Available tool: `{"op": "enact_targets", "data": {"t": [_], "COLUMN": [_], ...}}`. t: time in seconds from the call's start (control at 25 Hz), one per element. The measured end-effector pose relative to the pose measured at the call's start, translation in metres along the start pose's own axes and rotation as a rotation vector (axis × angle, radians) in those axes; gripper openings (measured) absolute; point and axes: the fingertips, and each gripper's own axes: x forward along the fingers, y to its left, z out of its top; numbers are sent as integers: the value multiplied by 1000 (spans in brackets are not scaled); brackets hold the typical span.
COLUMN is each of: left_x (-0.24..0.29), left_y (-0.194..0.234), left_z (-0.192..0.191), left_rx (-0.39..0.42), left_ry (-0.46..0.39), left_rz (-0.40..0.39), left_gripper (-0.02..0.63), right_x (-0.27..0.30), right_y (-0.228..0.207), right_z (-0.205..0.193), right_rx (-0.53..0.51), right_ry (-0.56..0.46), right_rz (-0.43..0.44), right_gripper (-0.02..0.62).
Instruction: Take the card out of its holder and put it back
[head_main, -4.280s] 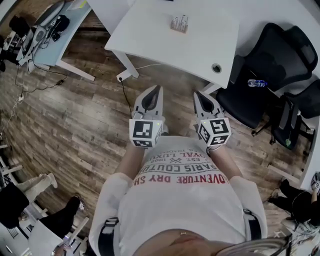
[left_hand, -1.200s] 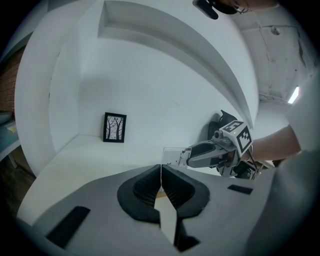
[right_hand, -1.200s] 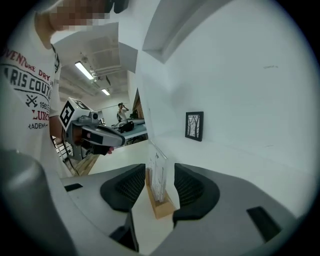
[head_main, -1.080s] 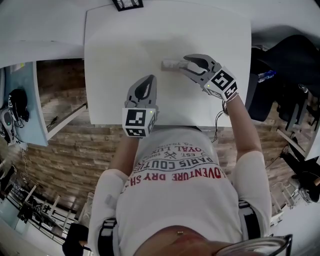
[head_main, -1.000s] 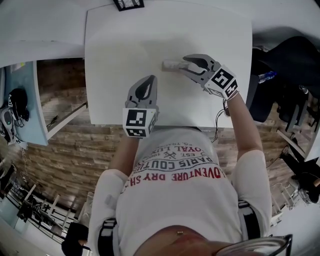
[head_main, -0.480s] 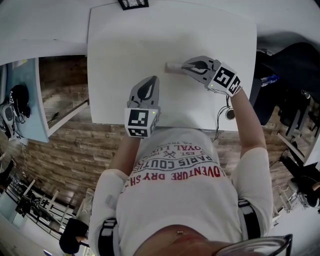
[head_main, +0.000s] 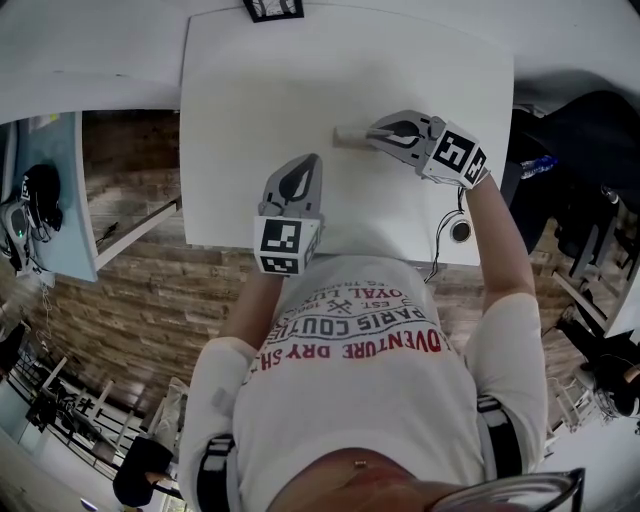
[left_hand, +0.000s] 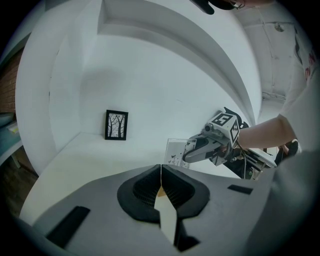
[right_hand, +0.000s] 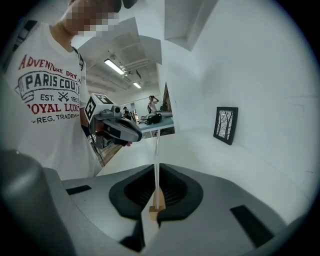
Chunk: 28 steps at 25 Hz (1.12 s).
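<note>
A thin clear card (left_hand: 176, 152) stands upright in its holder (head_main: 348, 137) on the white table (head_main: 260, 90). My right gripper (head_main: 376, 133) reaches it from the right and is shut on it. In the right gripper view the card (right_hand: 156, 150) runs edge-on between the pressed pads of my right gripper (right_hand: 156, 189), with a small tan base piece at the bottom. My left gripper (head_main: 298, 180) hovers over the table's near edge, to the left of and nearer than the card. Its jaws (left_hand: 161, 176) are shut with nothing between them.
A small black picture frame (head_main: 273, 9) stands at the table's far edge. A cable hole (head_main: 460, 230) sits at the near right corner. A black office chair (head_main: 575, 130) and a bottle (head_main: 535, 165) are to the right. Wooden floor lies left of the table.
The right gripper's jaws have closed onto the card where they stood open around it before. The left gripper has stayed where it was.
</note>
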Motion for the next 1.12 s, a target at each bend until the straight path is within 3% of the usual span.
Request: {"op": "enact_targets", "data": {"t": [0.28, 0.44, 0.84, 1.12], "left_x": [-6, -12, -31, -47], "left_y": [1, -3, -13, -18], "left_z": [12, 23, 59, 78], "left_rx": [4, 16, 90, 112], "left_ry": [-39, -67, -163, -243], "left_rz": [4, -3, -29, -48], "left_gripper": [25, 26, 25, 25], "right_x": [-12, -26, -62, -87], "right_y": [4, 4, 27, 43], "right_z": [32, 54, 83, 67], "right_rx": [-53, -75, -34, 177], "right_ry": [-14, -61, -191, -286], "right_rz": [-22, -105, -399, -724], "right_gripper": [35, 35, 35, 35]}}
